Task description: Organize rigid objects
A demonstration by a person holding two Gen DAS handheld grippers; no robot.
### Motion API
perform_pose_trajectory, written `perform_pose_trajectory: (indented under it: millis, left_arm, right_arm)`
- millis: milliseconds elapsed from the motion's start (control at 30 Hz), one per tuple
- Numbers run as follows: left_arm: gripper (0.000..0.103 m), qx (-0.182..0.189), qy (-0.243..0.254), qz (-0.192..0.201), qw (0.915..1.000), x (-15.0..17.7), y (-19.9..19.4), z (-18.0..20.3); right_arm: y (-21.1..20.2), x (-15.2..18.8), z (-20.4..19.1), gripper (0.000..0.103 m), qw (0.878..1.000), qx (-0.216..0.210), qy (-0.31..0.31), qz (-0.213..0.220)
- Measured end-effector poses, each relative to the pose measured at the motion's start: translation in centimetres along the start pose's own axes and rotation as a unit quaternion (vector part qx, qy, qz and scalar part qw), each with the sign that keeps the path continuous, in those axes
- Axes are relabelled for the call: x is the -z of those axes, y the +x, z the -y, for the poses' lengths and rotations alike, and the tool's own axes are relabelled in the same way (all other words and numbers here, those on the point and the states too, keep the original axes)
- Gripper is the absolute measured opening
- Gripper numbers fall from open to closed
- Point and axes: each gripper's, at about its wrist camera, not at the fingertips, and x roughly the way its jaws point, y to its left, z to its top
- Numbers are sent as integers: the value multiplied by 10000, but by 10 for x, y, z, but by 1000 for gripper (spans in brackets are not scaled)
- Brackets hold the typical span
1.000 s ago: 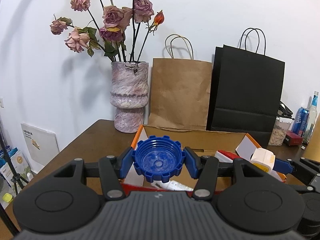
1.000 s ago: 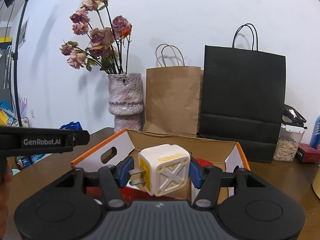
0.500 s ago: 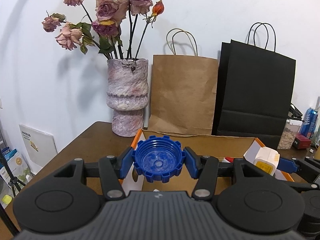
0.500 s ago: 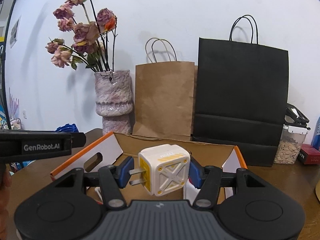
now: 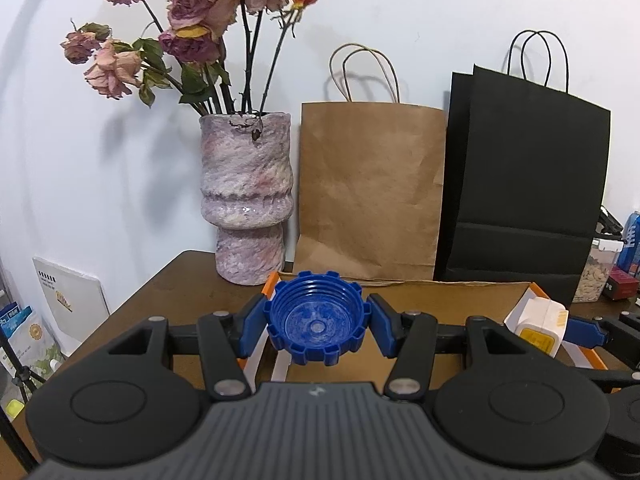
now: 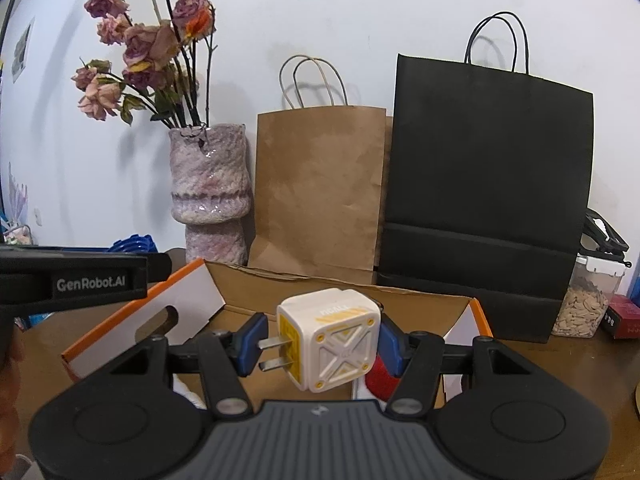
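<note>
Between the pads of the left hand-held gripper (image 5: 316, 322) sits a blue cap (image 5: 316, 318), clamped above the open cardboard box (image 5: 432, 292). The right hand-held gripper (image 6: 320, 344) pinches a white charger (image 6: 330, 338) over that box.

A dark brown wooden table (image 5: 168, 300) carries everything. Directly beyond and below both pairs of jaws an open cardboard box (image 6: 320, 292) with orange-edged white flaps rests on it. Past the box, beyond the jaws and to their left, a mottled pink vase (image 5: 248, 200) of dried roses stands upright near the wall. A brown paper bag (image 5: 372, 192) stands just beside the vase, and a black paper bag (image 5: 524, 184) beside that. Far right of the jaws stand a clear container of seeds (image 6: 588, 300) and a small red box (image 6: 624, 316).
</note>
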Motion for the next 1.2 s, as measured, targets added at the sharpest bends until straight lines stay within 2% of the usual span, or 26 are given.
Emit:
perform_pose_trajectory:
  millis: [400, 433, 467, 500, 533, 633, 1200]
  left_arm:
    - [57, -118, 71, -65, 9999, 1, 15, 2]
    - [66, -151, 74, -61, 9998, 1, 15, 1]
    - [75, -202, 81, -66, 9997, 1, 15, 1]
    - [92, -256, 85, -64, 9996, 1, 15, 1]
    - [103, -318, 90, -51, 9994, 1, 15, 1]
    - [103, -412, 42, -19, 9991, 0, 15, -1]
    - [103, -496, 26, -121, 9987, 0, 16, -3]
  right_arm:
    - [14, 3, 6, 57, 9997, 38, -74, -225]
    - [14, 3, 6, 58, 9996, 68, -71, -249]
    - [14, 3, 7, 70, 9996, 99, -60, -240]
    - [13, 2, 8, 79, 9996, 161, -50, -240]
    - [12, 2, 9, 93, 9994, 235, -55, -237]
    - [11, 1, 11, 103, 9991, 370, -56, -201]
    - [8, 0, 10, 103, 9990, 356, -109, -249]
